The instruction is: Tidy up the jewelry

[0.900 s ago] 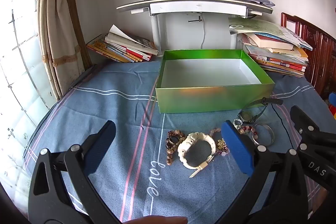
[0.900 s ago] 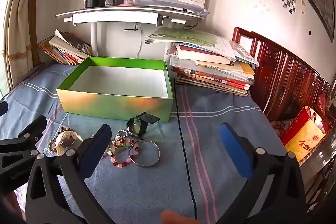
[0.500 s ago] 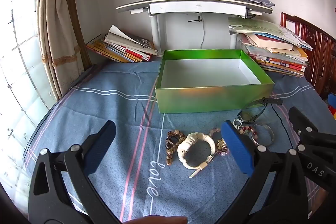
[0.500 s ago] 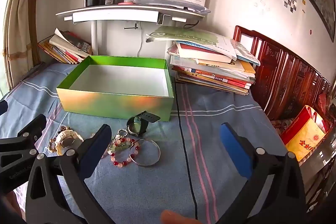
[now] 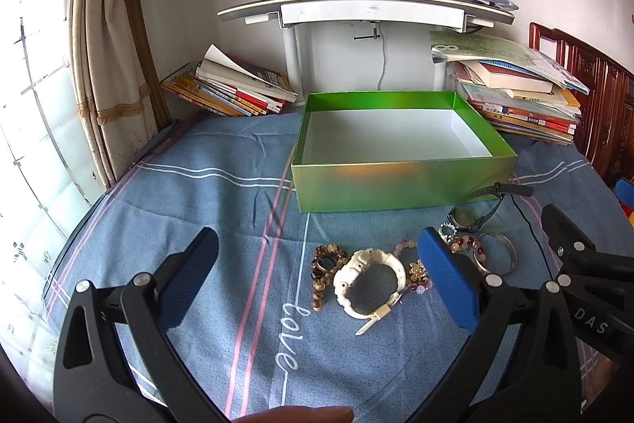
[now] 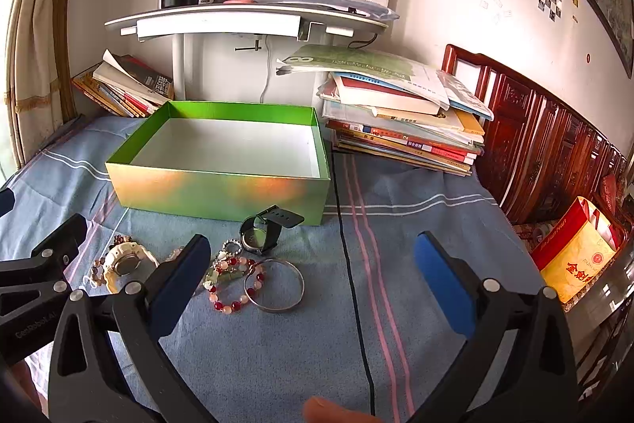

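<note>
Nothing has changed over the last second: my left hand-held gripper and right hand-held gripper hover spread wide, empty. The white watch lies between my left fingers; the green box beyond sits empty, so sorting hasn't begun.

Left gripper's finger covers part of the bead bracelet; the paper bag runs behind the right finger.

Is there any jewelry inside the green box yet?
No. The green box shows only its bare white floor, while the white watch and silver bangle lie on the blue cloth in front.
</note>
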Tool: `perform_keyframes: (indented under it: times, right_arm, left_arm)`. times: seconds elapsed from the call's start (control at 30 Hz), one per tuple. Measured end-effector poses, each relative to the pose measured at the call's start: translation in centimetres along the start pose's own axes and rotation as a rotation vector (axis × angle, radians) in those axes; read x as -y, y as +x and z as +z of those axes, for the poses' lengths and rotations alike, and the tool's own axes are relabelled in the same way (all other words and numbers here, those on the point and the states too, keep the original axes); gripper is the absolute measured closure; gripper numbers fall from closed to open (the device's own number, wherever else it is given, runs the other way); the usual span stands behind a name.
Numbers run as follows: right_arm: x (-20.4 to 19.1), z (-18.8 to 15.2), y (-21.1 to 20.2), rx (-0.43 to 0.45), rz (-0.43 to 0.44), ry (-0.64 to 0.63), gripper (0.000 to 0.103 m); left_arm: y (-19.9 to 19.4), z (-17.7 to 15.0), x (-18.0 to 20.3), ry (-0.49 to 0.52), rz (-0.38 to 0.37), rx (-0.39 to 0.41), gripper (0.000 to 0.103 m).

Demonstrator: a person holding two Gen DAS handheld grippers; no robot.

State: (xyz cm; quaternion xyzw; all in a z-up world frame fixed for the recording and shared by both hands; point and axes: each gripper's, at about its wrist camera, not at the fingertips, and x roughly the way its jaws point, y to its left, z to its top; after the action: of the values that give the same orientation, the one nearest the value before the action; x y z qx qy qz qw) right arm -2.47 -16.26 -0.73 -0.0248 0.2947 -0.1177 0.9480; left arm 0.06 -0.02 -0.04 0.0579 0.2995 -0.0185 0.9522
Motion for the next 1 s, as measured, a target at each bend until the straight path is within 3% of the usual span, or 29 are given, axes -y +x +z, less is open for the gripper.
perform_keyframes:
  times: [1.0]
  right_arm:
    - [0.01, -0.19, 0.37, -0.017, 0.004, 0.002, 0.002]
  left_arm:
    - [0.44, -0.52, 0.88, 0.0, -0.001, -0.004, 0.004]
